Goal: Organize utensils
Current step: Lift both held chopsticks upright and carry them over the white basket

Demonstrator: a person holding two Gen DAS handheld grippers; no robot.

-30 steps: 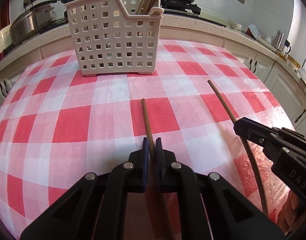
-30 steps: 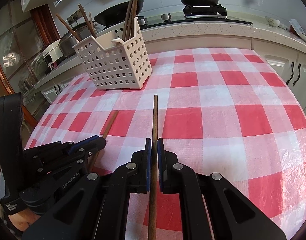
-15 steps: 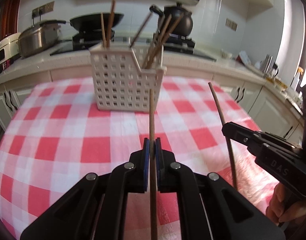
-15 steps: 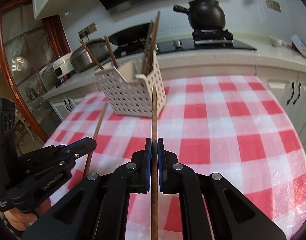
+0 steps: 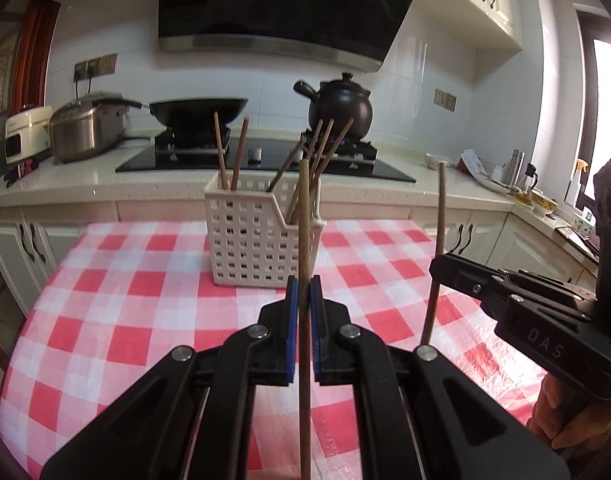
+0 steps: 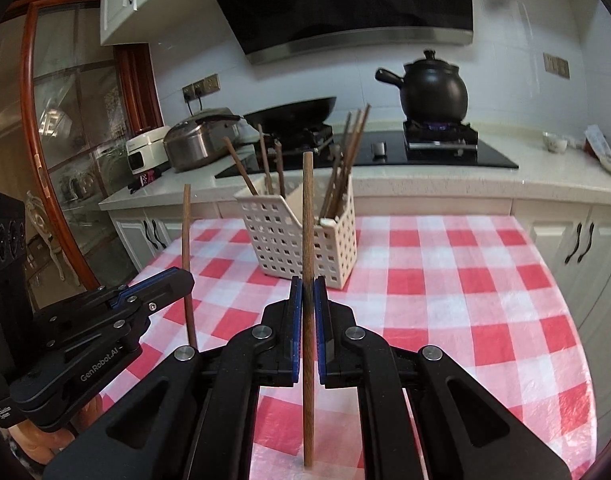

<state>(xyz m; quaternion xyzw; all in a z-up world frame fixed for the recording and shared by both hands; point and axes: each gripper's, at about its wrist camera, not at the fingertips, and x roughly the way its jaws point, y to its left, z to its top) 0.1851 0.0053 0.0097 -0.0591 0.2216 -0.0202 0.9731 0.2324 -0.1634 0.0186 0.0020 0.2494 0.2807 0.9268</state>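
My left gripper (image 5: 304, 292) is shut on a brown wooden chopstick (image 5: 303, 216) and holds it upright above the checked tablecloth. My right gripper (image 6: 307, 292) is shut on a second chopstick (image 6: 307, 216), also upright. Each gripper shows in the other's view: the right one (image 5: 437, 268) with its chopstick (image 5: 439, 208) at the right, the left one (image 6: 183, 280) with its chopstick (image 6: 186, 224) at the left. A white perforated basket (image 5: 261, 240) holding several chopsticks stands at the table's far side, ahead of both grippers; it also shows in the right wrist view (image 6: 305, 240).
The table has a red and white checked cloth (image 5: 145, 312). Behind it runs a counter with a hob, a black wok (image 5: 197, 110), a black clay pot (image 5: 341, 106), a steel pressure cooker (image 5: 87, 130) and bottles (image 5: 521, 168) at the right. White cabinets stand below.
Both grippers have lifted their chopsticks off the cloth and tilted them from lying flat to upright. The view has swung up from the table to the kitchen wall.
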